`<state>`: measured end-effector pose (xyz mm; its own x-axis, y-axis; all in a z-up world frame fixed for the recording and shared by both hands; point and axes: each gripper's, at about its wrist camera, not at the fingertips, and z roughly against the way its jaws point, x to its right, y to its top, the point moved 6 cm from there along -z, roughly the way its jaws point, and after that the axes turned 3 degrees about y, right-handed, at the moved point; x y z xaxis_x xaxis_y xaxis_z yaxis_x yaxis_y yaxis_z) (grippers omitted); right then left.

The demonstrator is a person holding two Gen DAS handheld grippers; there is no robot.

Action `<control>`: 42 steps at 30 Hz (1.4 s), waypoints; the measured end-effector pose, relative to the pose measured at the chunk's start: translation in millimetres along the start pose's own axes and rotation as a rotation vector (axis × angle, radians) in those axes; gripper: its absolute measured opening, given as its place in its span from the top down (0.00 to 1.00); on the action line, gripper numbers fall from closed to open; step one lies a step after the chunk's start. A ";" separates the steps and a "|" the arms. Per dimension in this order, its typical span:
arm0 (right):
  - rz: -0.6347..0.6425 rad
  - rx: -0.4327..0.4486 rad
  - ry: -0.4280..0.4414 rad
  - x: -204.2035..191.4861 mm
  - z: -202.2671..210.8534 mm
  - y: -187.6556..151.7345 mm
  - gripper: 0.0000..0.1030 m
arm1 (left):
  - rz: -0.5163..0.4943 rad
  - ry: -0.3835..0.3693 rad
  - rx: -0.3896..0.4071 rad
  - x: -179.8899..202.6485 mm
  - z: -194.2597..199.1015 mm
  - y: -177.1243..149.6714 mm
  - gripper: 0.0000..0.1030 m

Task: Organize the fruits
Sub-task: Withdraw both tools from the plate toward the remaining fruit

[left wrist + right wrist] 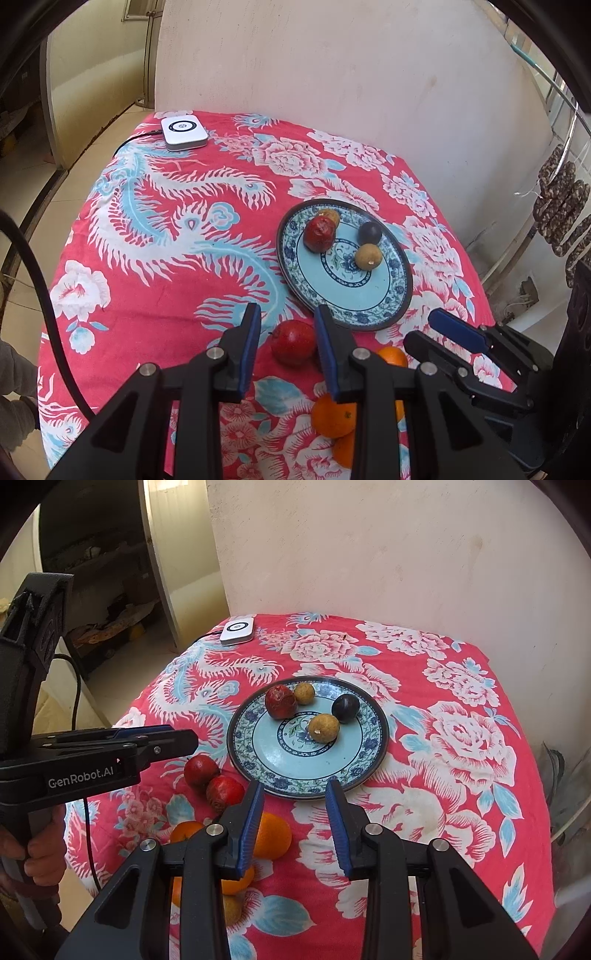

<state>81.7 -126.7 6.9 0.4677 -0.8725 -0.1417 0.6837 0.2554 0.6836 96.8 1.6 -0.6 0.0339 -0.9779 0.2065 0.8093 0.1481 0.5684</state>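
A blue-patterned plate (369,295) (273,760) holds a dark red fruit (319,234) (280,701), two tan round fruits (368,256) (324,728) and a dark plum (370,232) (345,708). On the cloth in front of the plate lie two red fruits (199,770) (225,794) and several oranges (334,415) (273,836). My left gripper (286,325) is open and empty, hovering over a red fruit (293,342). My right gripper (295,794) is open and empty above the plate's near rim; it also shows in the left wrist view (428,328).
The table wears a red floral cloth (166,240) and stands against a white wall. A white device (183,132) (237,630) with a cable sits at the far left corner. Dark sausages (565,206) hang at the right. The floor lies to the left.
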 end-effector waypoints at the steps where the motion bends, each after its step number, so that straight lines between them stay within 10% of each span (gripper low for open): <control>1: 0.002 -0.005 0.003 -1.3 -0.3 -2.2 0.65 | 0.002 -0.002 -0.004 -0.1 -1.1 -1.2 0.70; 42: -0.014 -0.063 0.048 -9.4 -9.4 -19.2 0.65 | -0.006 -0.050 -0.029 4.4 -15.4 -13.4 0.70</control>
<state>69.4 -119.5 -11.6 0.4829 -0.8556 -0.1865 0.7239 0.2702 0.6348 95.1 -7.0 -19.6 0.0003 -0.9701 0.2427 0.8261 0.1370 0.5466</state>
